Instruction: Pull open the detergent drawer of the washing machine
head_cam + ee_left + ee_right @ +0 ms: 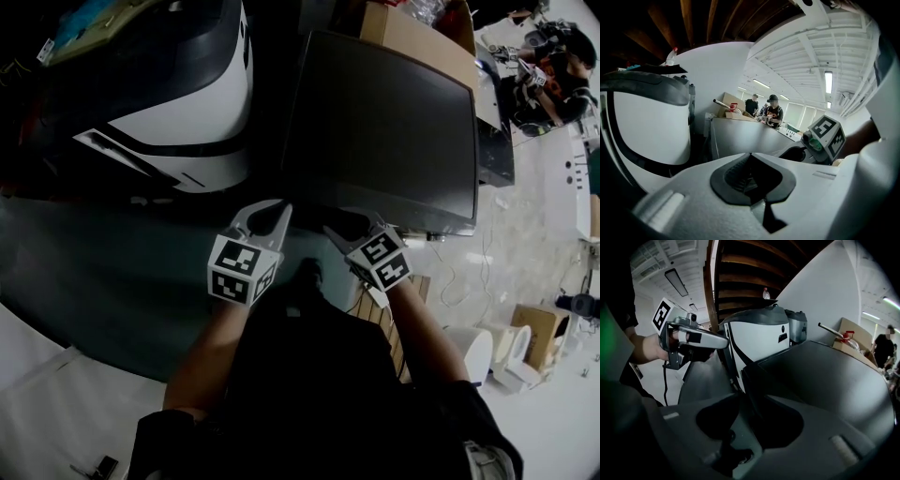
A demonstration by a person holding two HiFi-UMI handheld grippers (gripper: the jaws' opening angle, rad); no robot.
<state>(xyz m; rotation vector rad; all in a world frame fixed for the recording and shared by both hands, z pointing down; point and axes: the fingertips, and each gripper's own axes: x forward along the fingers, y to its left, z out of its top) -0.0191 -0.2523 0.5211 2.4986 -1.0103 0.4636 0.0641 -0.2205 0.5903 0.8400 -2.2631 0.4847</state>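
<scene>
Head view: left gripper (265,223) and right gripper (349,239) hover at the near edge of the washing machine (384,122); detergent drawer hidden, probably on the front below. Left gripper view: jaws together, empty. Right gripper view: jaws apart, nothing clamped. Drawer likely light, stiff, slick plastic — hook its front lip, pull straight.

A narrow gap is left between washer (384,131) and white appliance (183,89); the washer's far side is blocked by a box (412,37).
</scene>
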